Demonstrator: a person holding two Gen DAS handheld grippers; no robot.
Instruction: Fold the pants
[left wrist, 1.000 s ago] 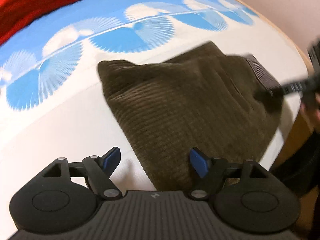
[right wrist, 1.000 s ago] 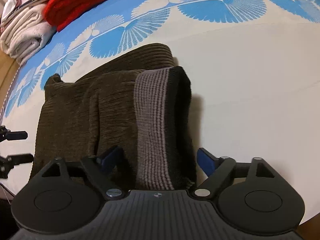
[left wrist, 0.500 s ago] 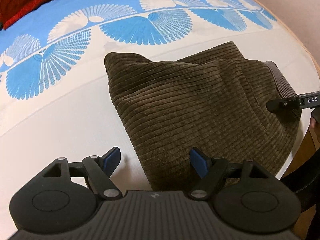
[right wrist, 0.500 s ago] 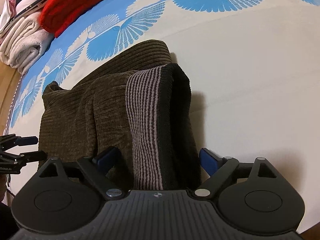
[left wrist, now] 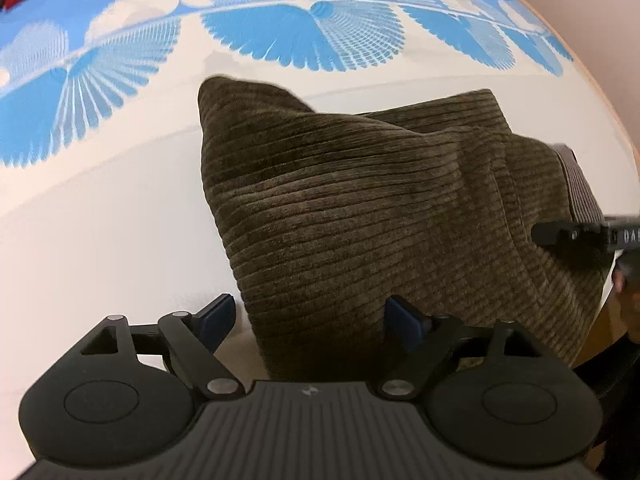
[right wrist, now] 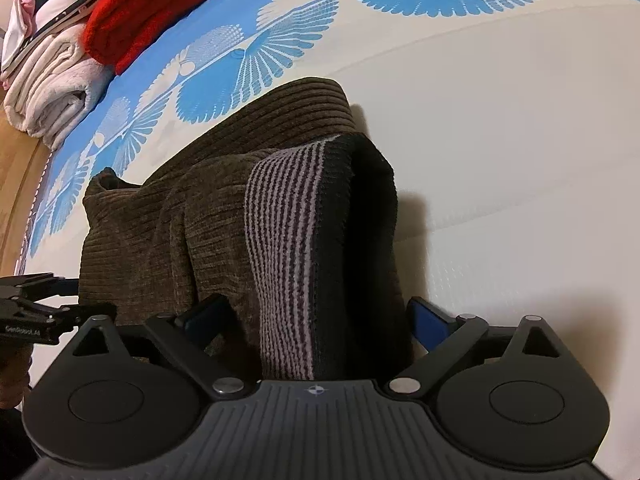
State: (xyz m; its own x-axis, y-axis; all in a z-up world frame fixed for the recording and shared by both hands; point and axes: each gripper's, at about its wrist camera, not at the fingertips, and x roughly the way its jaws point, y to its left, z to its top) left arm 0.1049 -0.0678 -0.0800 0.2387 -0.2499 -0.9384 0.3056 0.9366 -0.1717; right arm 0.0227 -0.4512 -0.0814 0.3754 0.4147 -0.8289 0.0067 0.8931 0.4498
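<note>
Both your tongs are opening wide, left tongs point(left wrist: 308, 318) and right tongs point(right wrist: 316, 318), letting go of the folded olive-brown corduroy pants point(right wrist: 224, 216); they've settled on the blue-and-white fan-patterned bed point(right wrist: 500, 120). This fold looks finished.

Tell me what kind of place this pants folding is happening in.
Probably a home, likely a bedroom or laundry spot. The brown corduroy pants lie on a padded white and blue fan-patterned cover, with folded towels and a red knit stacked at its far edge.
</note>
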